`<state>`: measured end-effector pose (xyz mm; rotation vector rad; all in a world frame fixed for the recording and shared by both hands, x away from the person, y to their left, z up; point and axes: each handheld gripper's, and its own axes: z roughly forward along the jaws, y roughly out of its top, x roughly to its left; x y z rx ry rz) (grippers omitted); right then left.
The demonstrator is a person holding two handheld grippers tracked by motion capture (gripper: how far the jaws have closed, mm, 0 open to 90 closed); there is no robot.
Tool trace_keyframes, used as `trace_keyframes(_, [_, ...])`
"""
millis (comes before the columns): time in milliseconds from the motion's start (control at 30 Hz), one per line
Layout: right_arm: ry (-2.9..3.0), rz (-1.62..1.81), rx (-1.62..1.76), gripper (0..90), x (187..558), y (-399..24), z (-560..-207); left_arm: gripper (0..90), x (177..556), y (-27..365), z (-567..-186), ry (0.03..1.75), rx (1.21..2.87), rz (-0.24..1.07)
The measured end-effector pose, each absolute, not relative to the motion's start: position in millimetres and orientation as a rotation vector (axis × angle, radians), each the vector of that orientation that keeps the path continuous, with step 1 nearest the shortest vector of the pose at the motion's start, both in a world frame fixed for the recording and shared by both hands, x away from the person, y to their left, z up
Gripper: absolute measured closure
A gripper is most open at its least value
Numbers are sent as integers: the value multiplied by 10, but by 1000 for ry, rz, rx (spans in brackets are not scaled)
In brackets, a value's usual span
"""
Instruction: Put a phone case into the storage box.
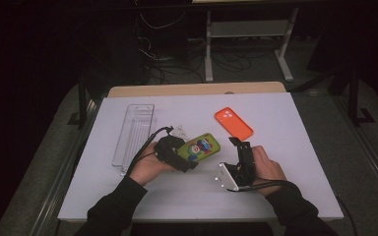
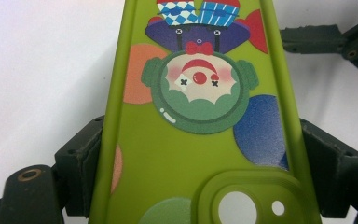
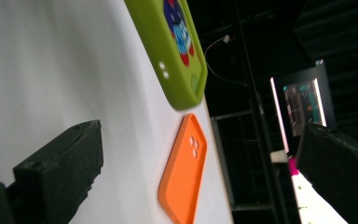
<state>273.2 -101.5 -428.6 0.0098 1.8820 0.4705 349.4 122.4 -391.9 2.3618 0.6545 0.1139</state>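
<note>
A green phone case (image 1: 202,146) printed with a cartoon clown lies near the middle of the white table (image 1: 285,196). My left gripper (image 1: 186,158) is shut on its camera-hole end. In the left gripper view both pads (image 2: 81,156) press the long edges of the green case (image 2: 200,140). An orange phone case (image 1: 233,123) lies flat farther back and to the right. My right gripper (image 1: 239,143) is open with nothing between its jaws, just right of the green case and in front of the orange one. The right gripper view shows the green case (image 3: 177,46) and the orange case (image 3: 184,172) beyond the open jaws.
A clear plastic tray (image 1: 134,132) lies lengthwise at the left of the table. A wooden board edge (image 1: 197,89) runs along the table's far side. Beyond it, desk legs and cables stand on a dark floor. The right gripper's jaws (image 2: 345,42) show beside the green case.
</note>
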Motion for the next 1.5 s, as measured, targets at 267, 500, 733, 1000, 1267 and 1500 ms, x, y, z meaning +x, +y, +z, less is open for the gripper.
trace_keyframes(267, [1862,435,-68,0,2726,-868,-4310,155,3507,1234,-3913,628,2389,118])
trace_keyframes(500, [1806,414,-152,2,2750,-757,-4318,155,3504,1236,-3905,626,2390,120])
trace_keyframes(733, [1763,377,-229,26,2792,-632,-4355,155,3496,1227,-3914,649,2359,123])
trace_keyframes(1000, [1737,346,-240,131,2798,-563,-4420,155,3501,1240,-3900,626,2380,122])
trace_keyframes(1267, [1732,331,-264,346,2760,-544,-4463,155,3482,1220,-3907,635,2349,116])
trace_keyframes(1500, [1728,303,-285,502,2746,-541,-4486,155,3474,1211,-3905,617,2356,120])
